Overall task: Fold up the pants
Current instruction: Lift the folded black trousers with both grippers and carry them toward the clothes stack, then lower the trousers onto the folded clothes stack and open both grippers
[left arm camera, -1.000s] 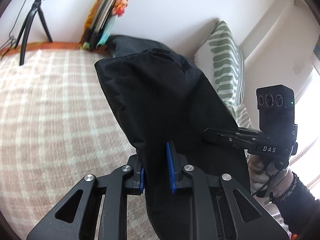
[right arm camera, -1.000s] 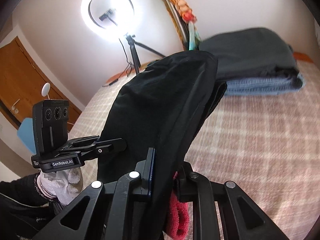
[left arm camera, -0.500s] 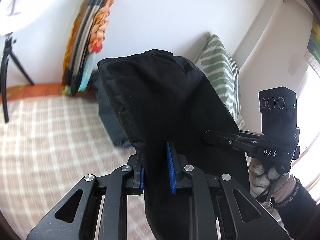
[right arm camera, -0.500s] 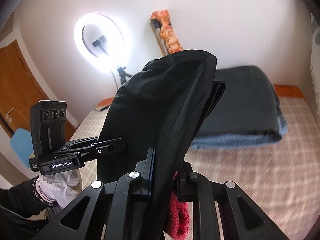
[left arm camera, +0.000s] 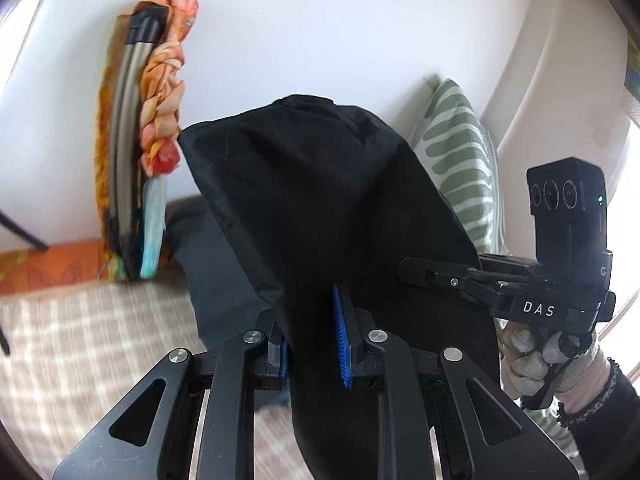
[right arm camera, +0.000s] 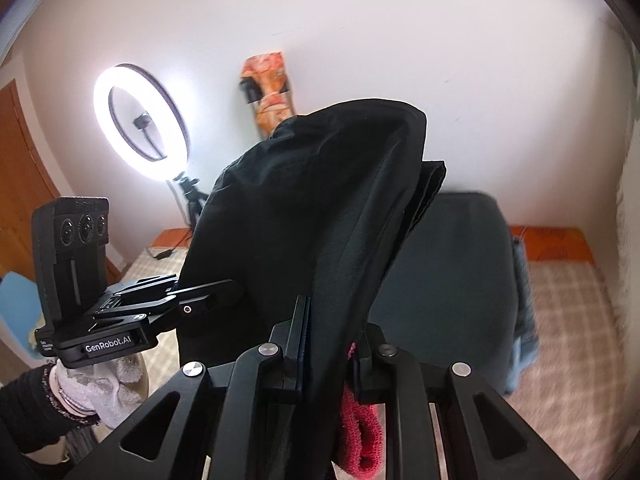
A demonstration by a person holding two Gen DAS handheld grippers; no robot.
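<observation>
Left wrist view: left gripper (left arm camera: pixel 314 354) is clamped on a bunched edge of the black pants (left arm camera: pixel 320 208), cloth pinched between the blue pads (left arm camera: pixel 342 340) w/ more of it hanging below the fingers. Right gripper (left arm camera: pixel 436 274) shows at the right side of the same view, its tips pressed into the other side of the cloth, so it looks closed on the pants too. Right wrist view agrees: right gripper (right arm camera: pixel 326 344) has the pants (right arm camera: pixel 320 208) squeezed in its narrow gap, and a red knit thing (right arm camera: pixel 360 436) sits low by the same fingers. Left gripper (right arm camera: pixel 224 294) there bites the cloth's left edge. Pants are held up in the air between both tools, doubled over and drooping forward, well above the checked bedspread (left arm camera: pixel 80 344); prob. lifted like this so the fabric hangs flat and edges line up before laying down. Behind on the bed lies a dark folded pile (right arm camera: pixel 452 280) w/ a blue layer under it. Ring light (right arm camera: pixel 140 124) and striped pillow (left arm camera: pixel 460 148) stand in the bkgd.
</observation>
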